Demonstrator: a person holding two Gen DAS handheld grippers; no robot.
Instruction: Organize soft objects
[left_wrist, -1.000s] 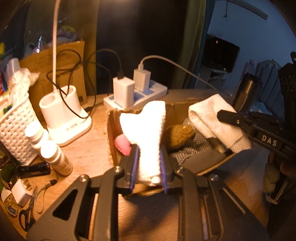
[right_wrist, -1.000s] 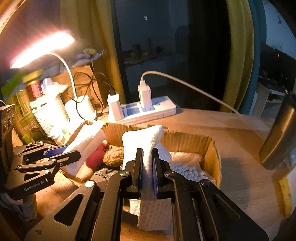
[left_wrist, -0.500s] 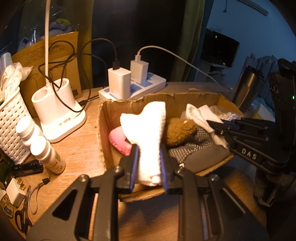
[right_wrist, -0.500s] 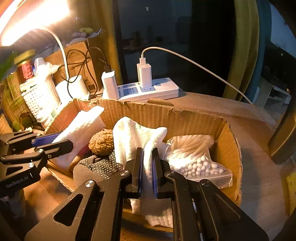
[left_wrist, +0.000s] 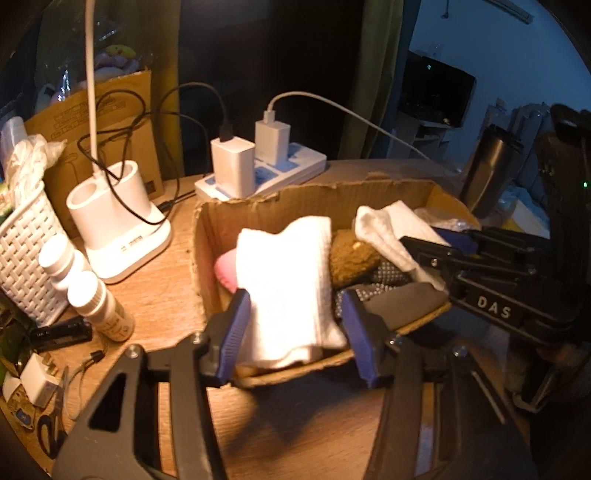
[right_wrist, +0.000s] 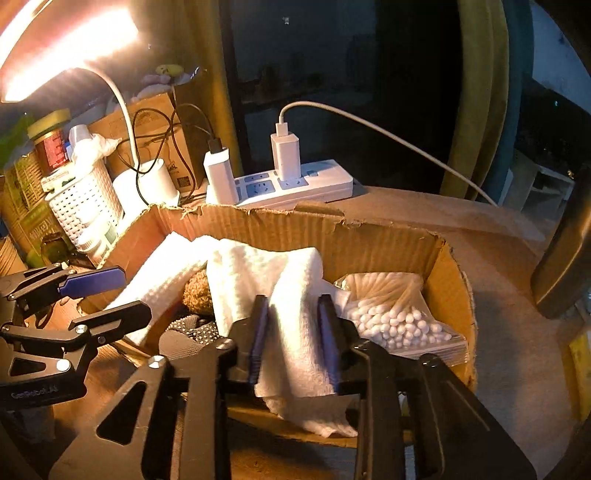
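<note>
A: Left claw (left_wrist: 295, 332)?
B: Spread wide, blue pads either side of a white towel (left_wrist: 288, 284), not pinching it. Draped over the near wall of the cardboard box (left_wrist: 258, 206), lower end hanging outside.

A: Right claw (right_wrist: 293, 336)?
B: Parted too, though less wide. Framing a second white cloth (right_wrist: 273, 284), with a gap visible beside each pad. Lying across the box's front edge, tail hanging down outside.

A: Inside the box?
B: Pink thing (left_wrist: 225, 269) at the left wall, partly hidden behind the towel. Brown fuzzy lump (left_wrist: 351, 258) in the middle, between the 2 cloths. Dotted grey glove (right_wrist: 192, 328) lower down, near the front. Clear bag of cotton swabs (right_wrist: 391, 314) at the right end, just beside the second cloth.

A: Around the box?
B: Wooden surface (left_wrist: 155, 280) underneath. White power strip (right_wrist: 295, 184) just behind the back wall, 2 chargers plugged in. White lamp base (left_wrist: 118, 229) to the left, black cable looped over it. White woven basket (left_wrist: 22, 258) further left, 2 small white bottles (left_wrist: 96, 299) standing in front of it. Scissors (left_wrist: 48, 428) at the near left edge.
</note>
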